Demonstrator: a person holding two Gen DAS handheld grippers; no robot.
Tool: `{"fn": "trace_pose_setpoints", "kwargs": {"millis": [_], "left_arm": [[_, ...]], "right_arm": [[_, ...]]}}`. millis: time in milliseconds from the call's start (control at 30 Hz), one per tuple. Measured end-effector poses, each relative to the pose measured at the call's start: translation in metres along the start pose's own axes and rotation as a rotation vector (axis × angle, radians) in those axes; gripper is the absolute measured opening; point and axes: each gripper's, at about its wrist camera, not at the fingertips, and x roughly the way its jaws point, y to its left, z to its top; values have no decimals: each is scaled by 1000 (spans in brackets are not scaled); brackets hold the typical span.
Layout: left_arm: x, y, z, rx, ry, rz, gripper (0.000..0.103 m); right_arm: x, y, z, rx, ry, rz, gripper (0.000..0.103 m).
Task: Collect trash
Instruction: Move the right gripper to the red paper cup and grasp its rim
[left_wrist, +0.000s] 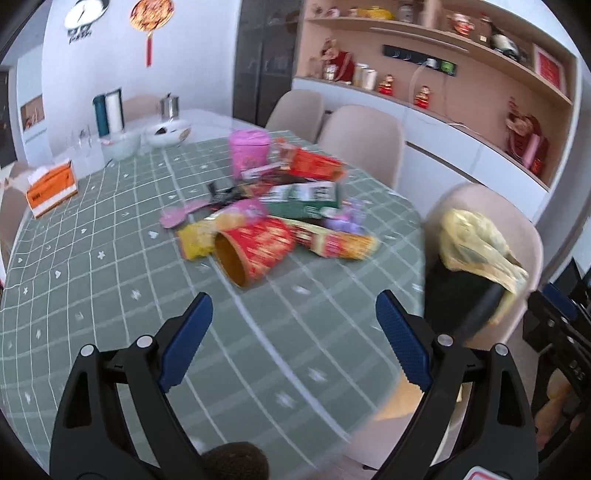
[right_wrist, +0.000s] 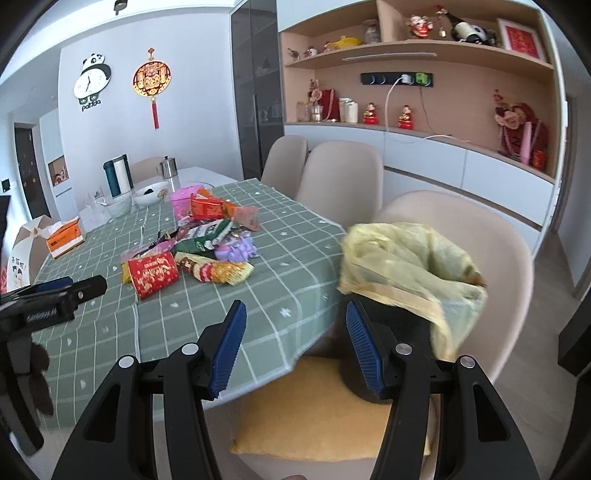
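1. The left gripper (left_wrist: 293, 317) is being held with jaws spread wide; nothing is sitting between the blue pads, only the green checked tablecloth (left_wrist: 110, 280) is being seen through the gap.
2. The right gripper (right_wrist: 295, 332) is likewise being held spread and empty, aimed over the table edge and the yellow cushion (right_wrist: 325, 413) on the near chair (right_wrist: 491, 243).
3. The trash pile (left_wrist: 280, 206) is being seen at 12 o'clock from the left gripper, mid-table: wrappers, a green-and-white pack (left_wrist: 306, 195), a purple wrapper (left_wrist: 349, 221), all touching or overlapping.
4. A red paper cup (left_wrist: 255, 251) is lying on its side at the pile's near edge, mouth turned toward 7 o'clock; its inside is looking empty.
5. A pink tub (left_wrist: 248, 151) is standing upright at the far side of the pile; its contents cannot be told.
6. A black bin lined with a yellow bag (right_wrist: 410, 266) is sitting on the chair at 2 o'clock from the right gripper; the bag's inside is not being shown clearly.
7. A white bowl (left_wrist: 168, 133) with something dark inside and an orange tissue box (left_wrist: 51, 188) are being seen at 10–11 o'clock, well apart from the pile.
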Motion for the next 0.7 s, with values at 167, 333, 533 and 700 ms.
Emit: {"fn": "trace_pose_setpoints", "kwargs": {"millis": [167,333,533,700], "left_arm": [[38,52,20,60,38,12,89],[75,105,32,81,150,-98,85],[109,160,60,103,135,-161,66],[152,193,89,106,162,-152,66]], "right_arm": [[34,34,20,15,15,-52,54],[62,64,29,38,60,-68,54],[86,99,28,-2,131,-105,54],[99,120,22,-54,166,-150,54]]}}
